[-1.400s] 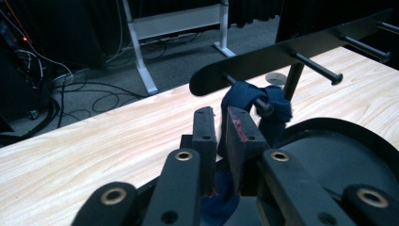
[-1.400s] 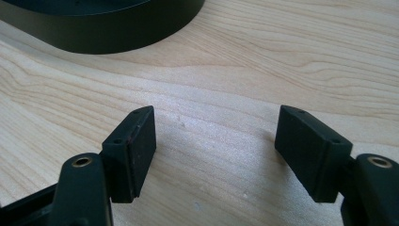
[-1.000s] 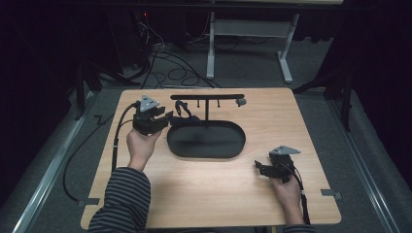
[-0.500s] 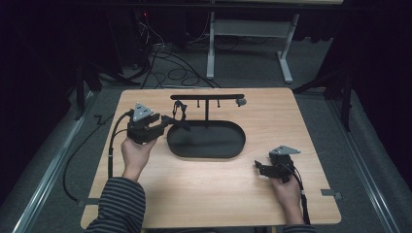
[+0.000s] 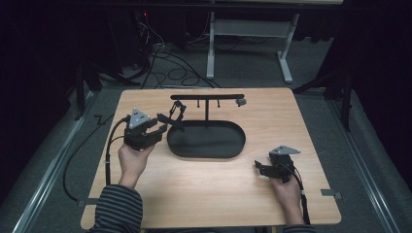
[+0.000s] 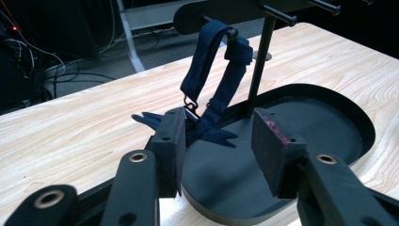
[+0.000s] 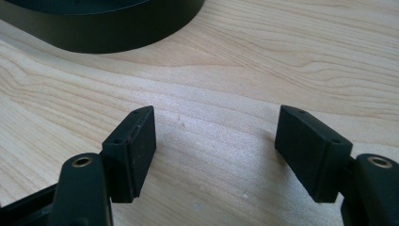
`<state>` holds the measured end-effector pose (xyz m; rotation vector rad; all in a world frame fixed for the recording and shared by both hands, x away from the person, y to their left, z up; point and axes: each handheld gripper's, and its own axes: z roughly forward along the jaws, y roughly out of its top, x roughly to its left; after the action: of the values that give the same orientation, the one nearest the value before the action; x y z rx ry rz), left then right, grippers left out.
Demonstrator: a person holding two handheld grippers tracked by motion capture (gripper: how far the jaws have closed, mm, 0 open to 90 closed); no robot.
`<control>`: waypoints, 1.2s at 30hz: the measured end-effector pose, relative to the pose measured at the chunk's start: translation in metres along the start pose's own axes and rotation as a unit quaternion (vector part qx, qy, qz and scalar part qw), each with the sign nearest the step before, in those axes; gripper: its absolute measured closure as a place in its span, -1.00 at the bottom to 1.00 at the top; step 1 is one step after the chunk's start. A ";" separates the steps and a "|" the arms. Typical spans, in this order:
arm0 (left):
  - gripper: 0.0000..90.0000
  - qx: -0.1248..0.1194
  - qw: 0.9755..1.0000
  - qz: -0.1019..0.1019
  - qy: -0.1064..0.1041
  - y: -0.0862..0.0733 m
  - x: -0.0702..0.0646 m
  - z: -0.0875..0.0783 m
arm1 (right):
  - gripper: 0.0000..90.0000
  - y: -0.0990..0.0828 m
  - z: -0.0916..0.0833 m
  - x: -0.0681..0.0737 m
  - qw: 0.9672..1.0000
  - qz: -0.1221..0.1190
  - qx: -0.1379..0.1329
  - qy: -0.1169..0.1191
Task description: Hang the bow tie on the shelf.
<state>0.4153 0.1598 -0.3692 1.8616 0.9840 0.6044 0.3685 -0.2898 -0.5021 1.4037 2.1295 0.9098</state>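
Inspector A: The dark blue fabric strap (image 6: 211, 80) hangs from a peg of the black metal stand (image 5: 207, 97), tail on the oval tray (image 5: 206, 153). Left gripper (image 6: 216, 141) gapes, empty.

Inspector B: Right gripper (image 7: 214, 146) likewise spread, over bare table (image 5: 204, 189). Strap looks limp, light; pinch mid-band.

Pale wood-grain table (image 5: 204, 194), matt black stand (image 6: 301, 122), dark blue cloth strap (image 6: 207, 66)

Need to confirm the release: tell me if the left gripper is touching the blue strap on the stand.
Apart. The left gripper view shows the left gripper open, with the blue strap hanging from the stand's peg beyond its pads, nothing between them.
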 end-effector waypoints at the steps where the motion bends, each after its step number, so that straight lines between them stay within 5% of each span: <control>1: 0.24 -0.001 1.000 -0.002 -0.001 0.000 0.000 -0.001 | -0.31 0.000 0.000 0.000 1.000 0.000 0.000 -0.001; 36: 0.21 -0.014 1.000 -0.014 0.003 -0.015 0.000 -0.025 | -0.31 0.000 0.000 0.000 1.000 -0.002 0.000 -0.001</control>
<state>0.3918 0.1762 -0.3707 1.8193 0.9996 0.6031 0.3685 -0.2897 -0.5021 1.4005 2.1297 0.9065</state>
